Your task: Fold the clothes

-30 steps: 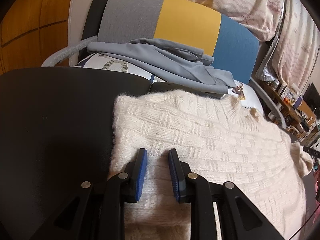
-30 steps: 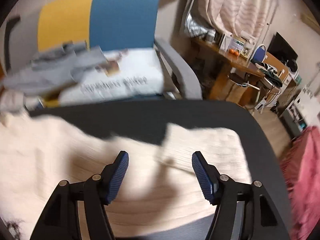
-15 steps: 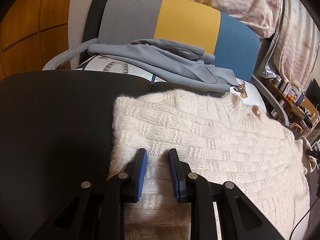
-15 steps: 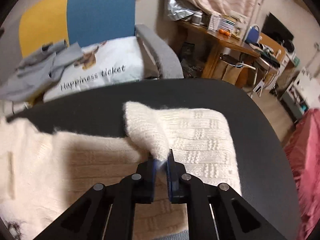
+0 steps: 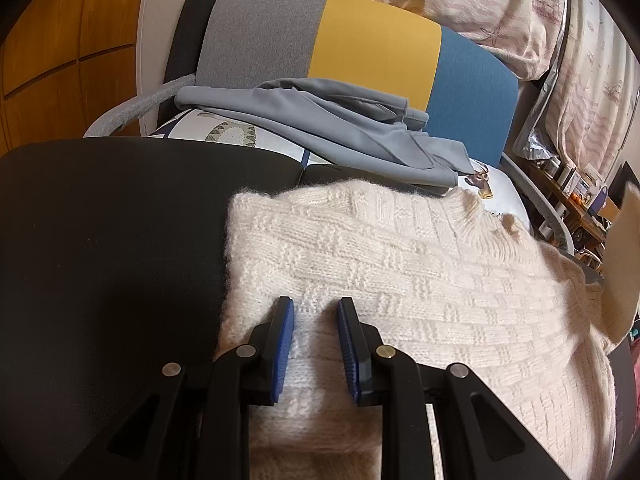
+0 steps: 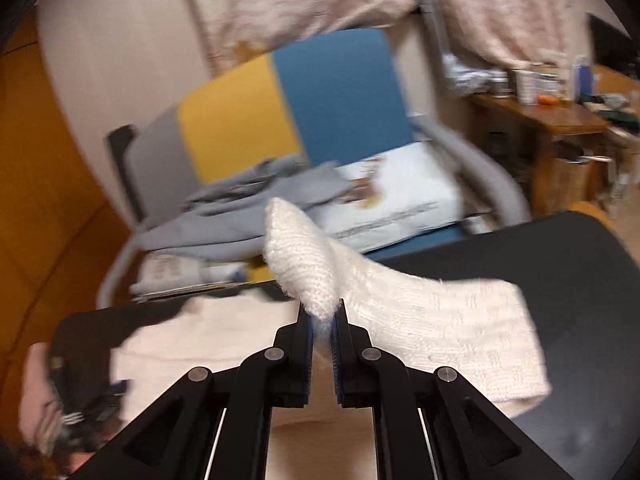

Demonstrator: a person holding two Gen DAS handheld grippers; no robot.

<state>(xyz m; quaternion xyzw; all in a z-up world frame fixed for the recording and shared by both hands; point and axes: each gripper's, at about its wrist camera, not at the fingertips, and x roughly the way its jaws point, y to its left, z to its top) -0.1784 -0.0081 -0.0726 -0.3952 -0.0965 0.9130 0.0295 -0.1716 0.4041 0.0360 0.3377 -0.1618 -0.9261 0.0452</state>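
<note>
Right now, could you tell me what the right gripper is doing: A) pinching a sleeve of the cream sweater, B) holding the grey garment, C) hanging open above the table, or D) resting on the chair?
A: the right gripper is closed on a raised sleeve of the cream sweater.

A cream knitted sweater [image 5: 420,280] is spread on the black table [image 5: 112,240]; part of it is raised off the surface.

The sleeve [image 6: 400,320], pinched a half-second ago on the table [image 6: 580,280], has since been lifted clear of it by the right gripper [image 6: 322,316], with its cuff hanging free.
</note>
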